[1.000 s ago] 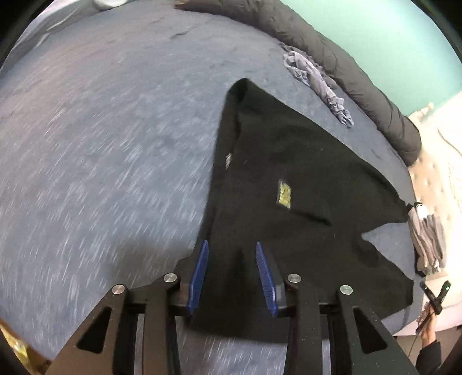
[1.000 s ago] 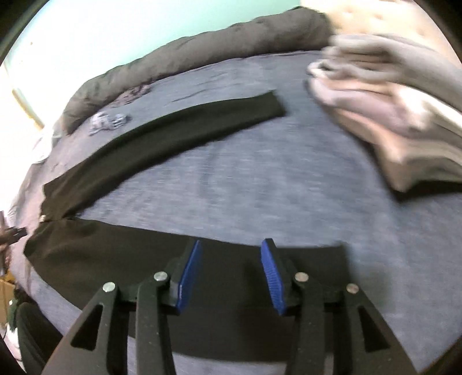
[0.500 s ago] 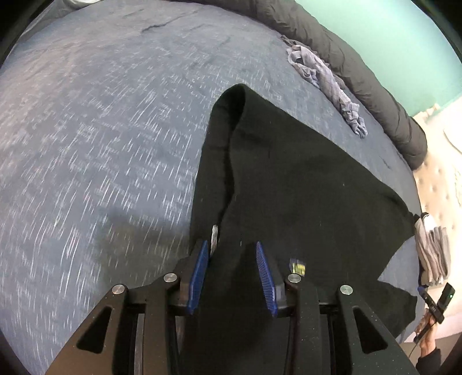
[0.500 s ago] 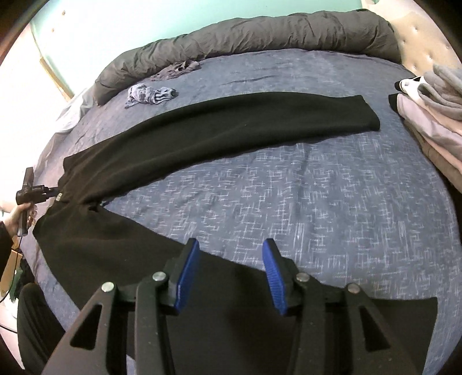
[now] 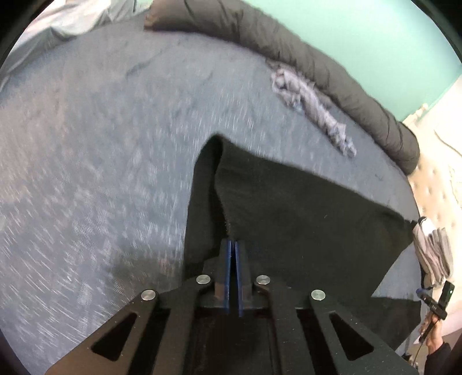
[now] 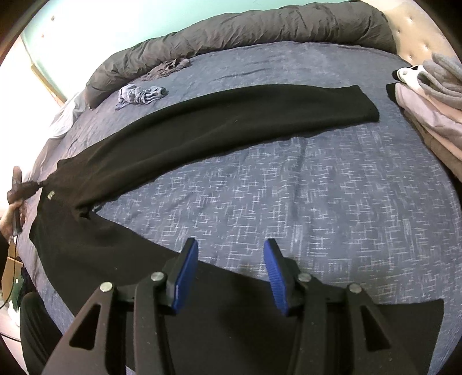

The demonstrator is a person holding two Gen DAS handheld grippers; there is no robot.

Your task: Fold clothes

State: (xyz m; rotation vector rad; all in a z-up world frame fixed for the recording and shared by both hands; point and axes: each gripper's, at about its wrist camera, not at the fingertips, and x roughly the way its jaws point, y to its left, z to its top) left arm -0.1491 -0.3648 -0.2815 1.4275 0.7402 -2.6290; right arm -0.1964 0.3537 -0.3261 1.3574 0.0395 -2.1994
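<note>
Black trousers [image 6: 219, 127] lie spread on the blue-grey bed, both legs apart; they also show in the left wrist view [image 5: 303, 213]. My left gripper [image 5: 233, 245] is shut on the waistband edge of the trousers and lifts it a little; in the right wrist view it shows at the far left [image 6: 21, 184]. My right gripper [image 6: 231, 268] is open and empty, its blue pads over the near trouser leg [image 6: 236, 317] by its inner edge.
A rolled dark grey duvet [image 6: 260, 26] runs along the far side, also in the left wrist view [image 5: 317, 66]. A crumpled grey garment [image 5: 311, 98] lies beside it [image 6: 141, 93]. Folded pink and grey clothes [image 6: 433, 95] are stacked at the right by the tufted headboard.
My left gripper has moved forward over the waistband and shut on it. My right gripper has stayed open and drawn back along the near leg.
</note>
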